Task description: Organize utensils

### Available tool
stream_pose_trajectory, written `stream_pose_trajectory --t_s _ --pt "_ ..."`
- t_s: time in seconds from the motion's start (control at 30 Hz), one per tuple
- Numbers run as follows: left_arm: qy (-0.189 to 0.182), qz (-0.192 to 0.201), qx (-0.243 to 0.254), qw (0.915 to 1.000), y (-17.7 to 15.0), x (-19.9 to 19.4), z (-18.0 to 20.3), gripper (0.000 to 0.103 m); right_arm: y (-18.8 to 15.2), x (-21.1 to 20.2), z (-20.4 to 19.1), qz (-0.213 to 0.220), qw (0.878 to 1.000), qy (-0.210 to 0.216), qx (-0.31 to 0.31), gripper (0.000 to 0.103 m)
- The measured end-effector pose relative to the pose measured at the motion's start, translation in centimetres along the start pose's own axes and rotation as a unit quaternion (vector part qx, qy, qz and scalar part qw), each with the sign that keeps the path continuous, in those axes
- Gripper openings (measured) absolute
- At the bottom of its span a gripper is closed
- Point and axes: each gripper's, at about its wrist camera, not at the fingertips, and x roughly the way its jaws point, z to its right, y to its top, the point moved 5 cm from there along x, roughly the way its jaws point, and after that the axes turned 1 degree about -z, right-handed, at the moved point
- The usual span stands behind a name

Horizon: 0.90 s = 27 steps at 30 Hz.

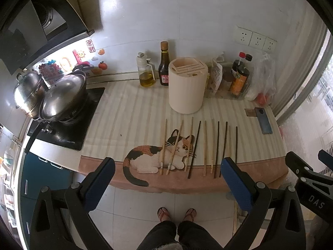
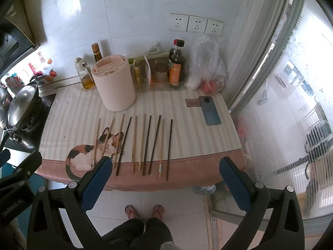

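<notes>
ten chopsticks (image 2: 143, 143): six pale, four dark; one holder (image 2: 113, 83).

I see a matt woven cloth (image 1: 129, 112) over the counter, striped cream with a pink hem; on it, in front of the holder (image 1: 185, 85), lie chopsticks (image 1: 205, 148), some pale bare wood, some dark and smooth; the holder itself looks like matt cream plastic; left of the holder, two pots (image 1: 60, 98) have glossy dented metal lids; behind the holder, the wall (image 1: 187, 10) is glossy white tile; right of the holder sit a crinkled clear plastic bag (image 2: 206, 66) and a phone (image 2: 210, 110) with a smooth sheen; my grippers' fingers (image 2: 95, 185) look matt black plastic with blue pads.
</notes>
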Motion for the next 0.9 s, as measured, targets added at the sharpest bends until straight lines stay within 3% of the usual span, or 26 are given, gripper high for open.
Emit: stream_pose_trajectory --t_s 0.9 --pt "-0.001 0.003 0.001 1.0000 0.0 -0.8 0.8 0.103 0.2 -1.2 -0.2 0.007 1.000 0.003 -0.001 0.103"
